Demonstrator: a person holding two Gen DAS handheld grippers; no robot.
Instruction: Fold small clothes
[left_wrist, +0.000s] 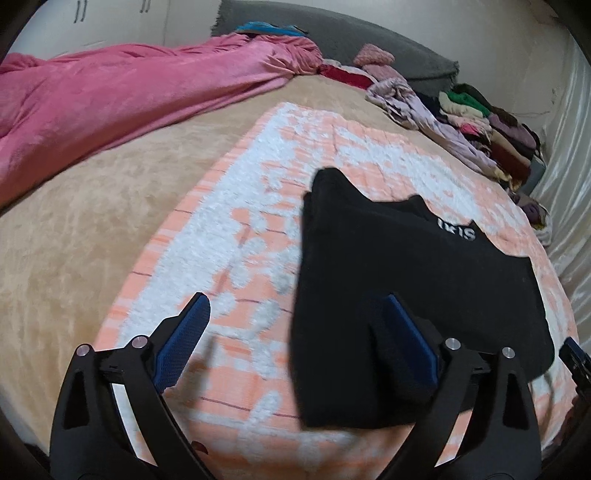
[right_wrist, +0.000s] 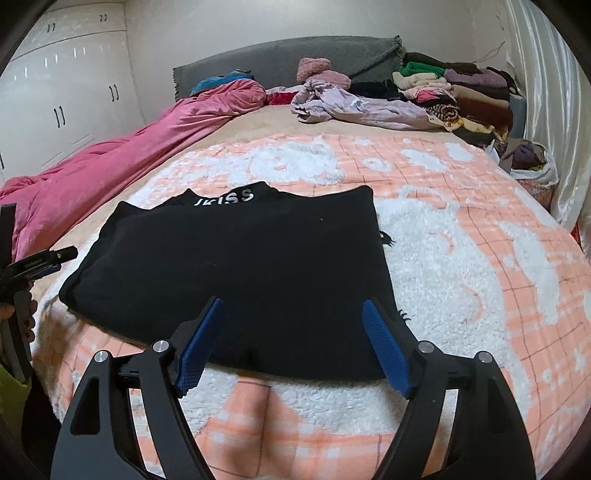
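A black top (left_wrist: 406, 266) with white lettering at its collar lies folded flat on a peach-and-white blanket (left_wrist: 236, 229). My left gripper (left_wrist: 295, 301) hovers open at the top's near left corner. Its right finger shows over the black cloth and its left finger over the blanket, and neither pad presses on anything. In the right wrist view the same top (right_wrist: 240, 258) fills the middle. My right gripper (right_wrist: 292, 302) stands open above the top's near edge with nothing pinched. The left gripper (right_wrist: 55, 254) shows at the left edge of that view, with a hand under it.
A pink duvet (right_wrist: 110, 162) lies bunched along the bed's left side. Loose lilac clothes (right_wrist: 351, 101) and a stack of folded clothes (right_wrist: 461, 92) sit at the far right by the grey headboard (right_wrist: 295, 55). A white wardrobe (right_wrist: 66, 85) stands left, a curtain (right_wrist: 546, 110) right.
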